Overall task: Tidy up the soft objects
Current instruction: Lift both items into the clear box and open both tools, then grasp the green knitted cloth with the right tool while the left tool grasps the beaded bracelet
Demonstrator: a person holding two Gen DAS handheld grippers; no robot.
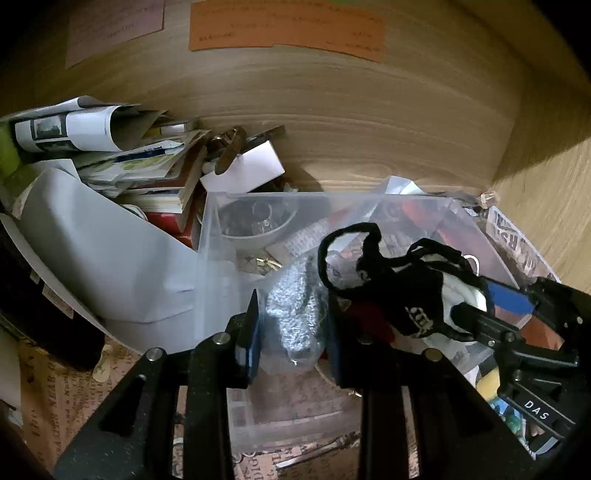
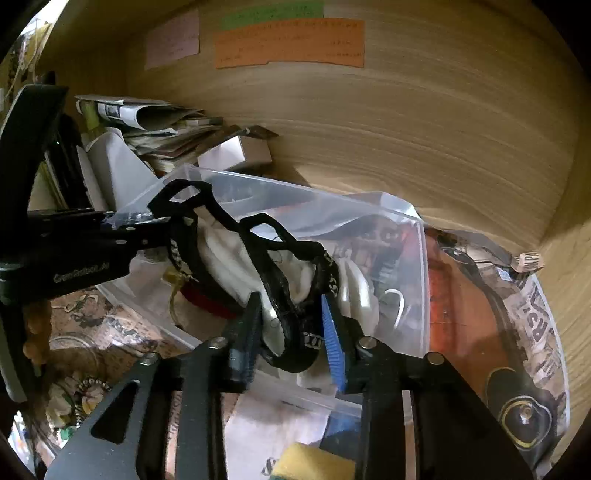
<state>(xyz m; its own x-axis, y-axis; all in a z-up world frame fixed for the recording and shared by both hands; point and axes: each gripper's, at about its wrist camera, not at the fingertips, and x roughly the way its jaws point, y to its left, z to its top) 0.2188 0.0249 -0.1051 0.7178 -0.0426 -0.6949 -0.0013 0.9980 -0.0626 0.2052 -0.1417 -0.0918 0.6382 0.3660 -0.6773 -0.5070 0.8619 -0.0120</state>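
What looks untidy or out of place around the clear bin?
The paper pile left of the clear bin is askew: curled sheets and booklets jut out at different angles, and a white box lies tilted beside it.

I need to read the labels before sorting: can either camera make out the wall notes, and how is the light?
Left wrist view: orange note too blurred to read, wood grain bowed by the fisheye, left edge in deep shadow. Right wrist view: orange note equally unreadable, corners vignetted black, clear bin hazy.
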